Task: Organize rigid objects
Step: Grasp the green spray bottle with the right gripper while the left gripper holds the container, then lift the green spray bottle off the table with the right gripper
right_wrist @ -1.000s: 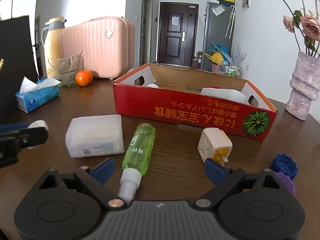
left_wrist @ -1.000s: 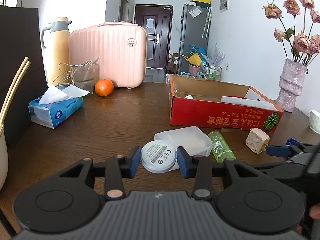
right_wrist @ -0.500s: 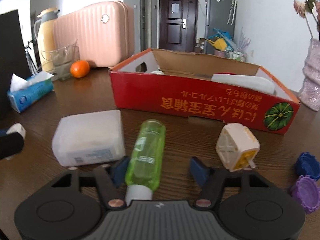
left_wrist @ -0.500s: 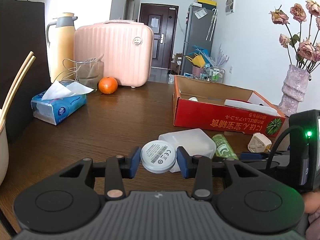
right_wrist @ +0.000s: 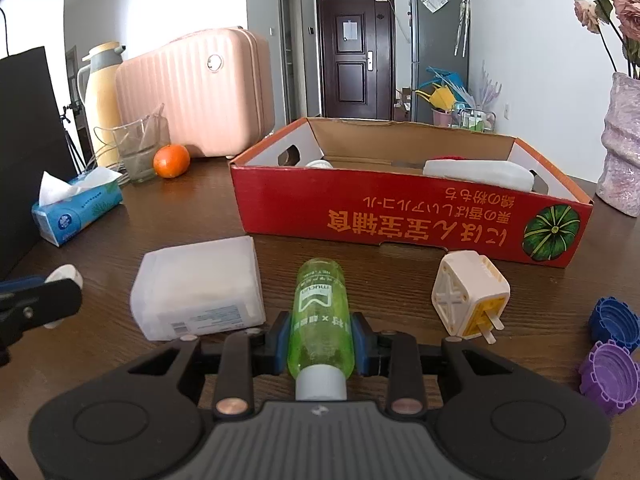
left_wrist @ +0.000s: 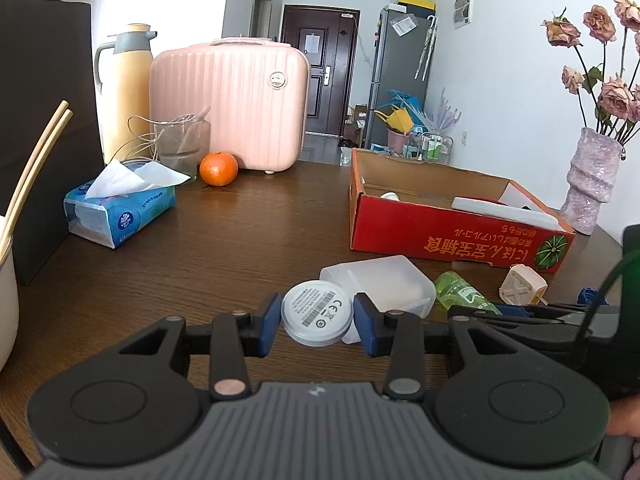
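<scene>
My left gripper (left_wrist: pixel 317 318) is shut on a white round disc (left_wrist: pixel 312 308) with a barcode label, held just above the brown table. My right gripper (right_wrist: pixel 320 338) is closing on a green spray bottle (right_wrist: pixel 320 296) that lies on the table, and its blue pads press both sides near the white cap. A translucent white box (right_wrist: pixel 200 284) lies left of the bottle, and a cream plug adapter (right_wrist: pixel 468 296) lies to its right. Behind them stands the open red cardboard box (right_wrist: pixel 400 220), with white items inside.
Blue (right_wrist: pixel 614 322) and purple (right_wrist: pixel 608 372) caps lie at the near right. A tissue pack (left_wrist: pixel 120 212), an orange (left_wrist: pixel 218 168), a glass jug (left_wrist: pixel 182 148), a pink case (left_wrist: pixel 232 104) and a thermos (left_wrist: pixel 124 88) fill the far left. A vase (left_wrist: pixel 592 184) stands at the right.
The right gripper has moved forward around the green bottle and its jaws have closed from wide open onto it. The left gripper still holds the disc in the same spot.
</scene>
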